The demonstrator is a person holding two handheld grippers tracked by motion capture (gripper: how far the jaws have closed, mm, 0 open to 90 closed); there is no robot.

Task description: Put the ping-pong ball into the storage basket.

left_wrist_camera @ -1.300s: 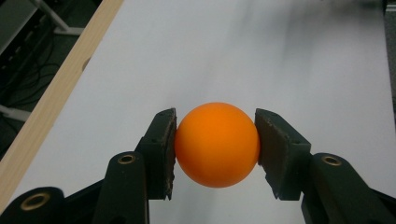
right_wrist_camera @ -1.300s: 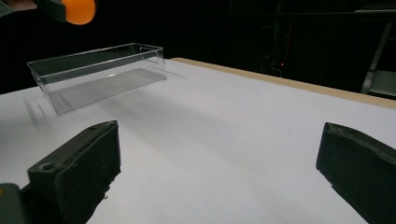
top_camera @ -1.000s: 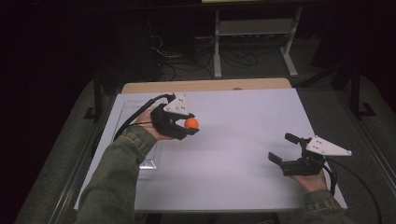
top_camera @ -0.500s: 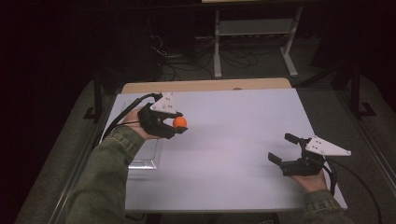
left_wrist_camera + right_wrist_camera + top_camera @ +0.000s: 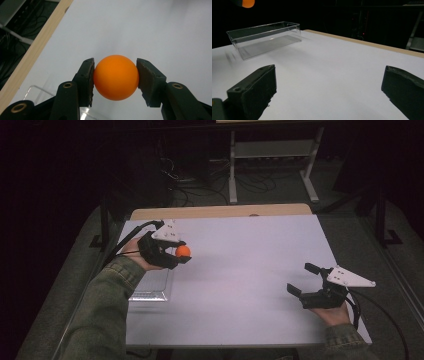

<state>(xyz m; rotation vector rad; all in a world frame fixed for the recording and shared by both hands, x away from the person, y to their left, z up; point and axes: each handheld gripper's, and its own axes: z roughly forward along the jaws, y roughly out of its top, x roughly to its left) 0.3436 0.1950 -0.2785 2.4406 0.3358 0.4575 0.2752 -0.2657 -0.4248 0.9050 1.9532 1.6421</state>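
The white table (image 5: 240, 270) took up most of the scene, and a clear plastic bin (image 5: 264, 37) sat near its left edge, partly under the person's left forearm in the high view. The right gripper (image 5: 309, 281) rested low over the table's right side with its jaws spread wide and nothing in them. The left gripper (image 5: 181, 254) was up over the left side, just past the bin, clamped on a little orange ball (image 5: 116, 77) squeezed between both pads.

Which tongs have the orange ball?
The left tongs, at the table's left side. They are shut on the orange ball, just above the clear box. The right tongs are open and hold nothing.
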